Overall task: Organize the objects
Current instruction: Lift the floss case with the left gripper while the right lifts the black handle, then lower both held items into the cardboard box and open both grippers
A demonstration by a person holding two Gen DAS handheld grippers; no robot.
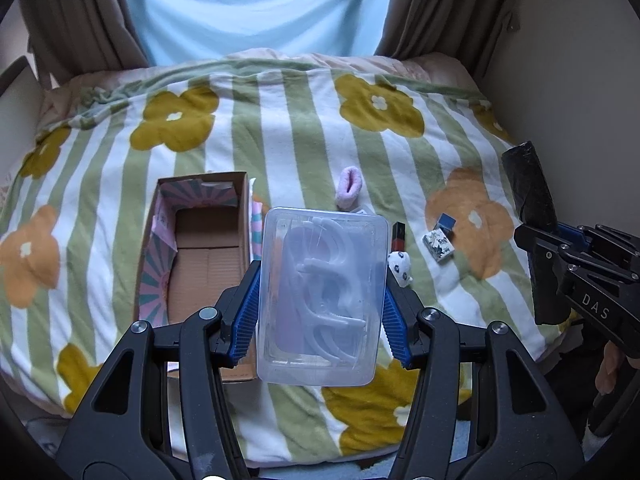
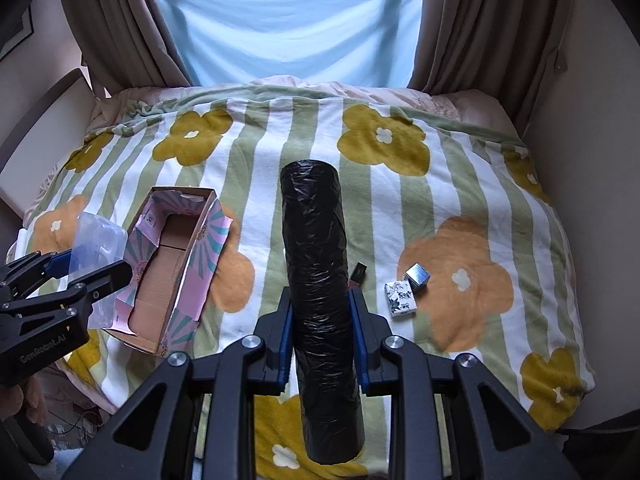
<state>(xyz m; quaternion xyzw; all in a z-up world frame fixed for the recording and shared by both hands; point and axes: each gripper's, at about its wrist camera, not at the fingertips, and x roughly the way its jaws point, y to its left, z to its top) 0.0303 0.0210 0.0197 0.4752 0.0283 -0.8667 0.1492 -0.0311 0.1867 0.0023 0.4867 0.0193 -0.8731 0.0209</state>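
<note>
Clamping a clear rectangular plastic container (image 1: 323, 296) between its blue-padded fingers, the left gripper (image 1: 320, 308) holds it above the striped, flowered fleece blanket (image 1: 280, 128), just right of the open cardboard box with pink-and-teal printed sides (image 1: 200, 252). White curved plastic pieces show through the container's lid. The right gripper (image 2: 320, 336) is closed around a long black roll wrapped in glossy plastic film (image 2: 320, 288), which points forward and up, its far end well clear of the bedding.

The box interior is bare cardboard, its flaps folded outward; the container's left edge overlaps the box's right wall in the left wrist view. To the right lie a small white box with a dark floral print (image 2: 401, 296) and a small silvery cube (image 2: 417, 277), touching each other, and a dark red-and-black stick-like item (image 2: 357, 272) just behind the roll. A pink fuzzy sock (image 1: 349, 185) and a white patterned piece (image 1: 400, 266) sit near the container. The far half of the blanket is open, bounded by brown curtains (image 2: 120, 20). Both grippers are level, side by side, aimed toward the window.
</note>
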